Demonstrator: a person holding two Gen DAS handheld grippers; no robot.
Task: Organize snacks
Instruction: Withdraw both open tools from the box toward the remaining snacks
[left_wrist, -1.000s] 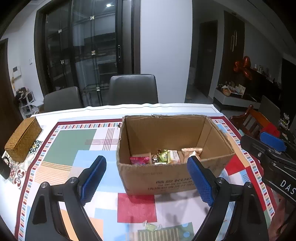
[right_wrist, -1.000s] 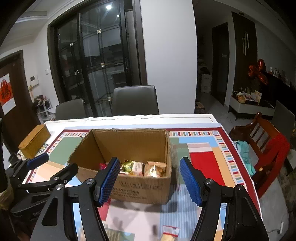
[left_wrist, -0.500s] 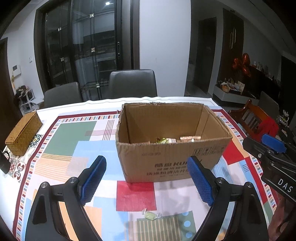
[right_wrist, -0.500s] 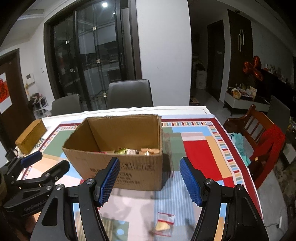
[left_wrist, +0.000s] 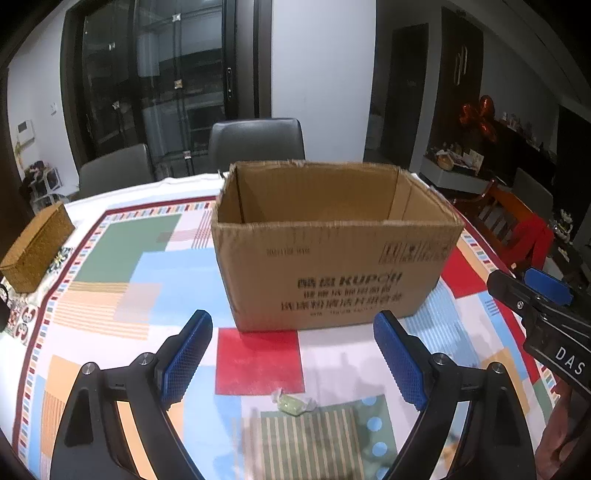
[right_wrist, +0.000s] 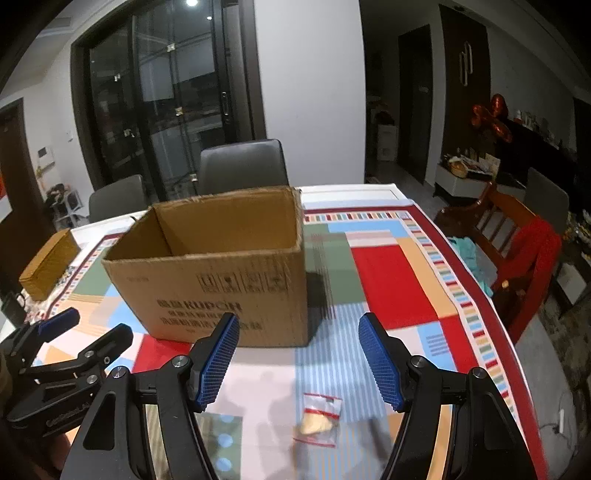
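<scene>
- Cardboard box (left_wrist: 332, 266) sits mid-bench, 12 o'clock from both grippers.
- Left gripper (left_wrist: 291, 354) is wide and empty, right gripper (right_wrist: 297, 354) half-wide and empty.
- Looks like pickup time: green candy (left_wrist: 291, 402) at 6 o'clock, red-trimmed packet (right_wrist: 319, 417) likewise. Next is probably lowering and pinching.

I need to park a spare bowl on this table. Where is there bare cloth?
Free: the cloth between the cardboard box and the woven basket, and the cloth right of the box toward the wooden chair. Crowded: the near strip, with the green candy and the clear snack bag.
</scene>
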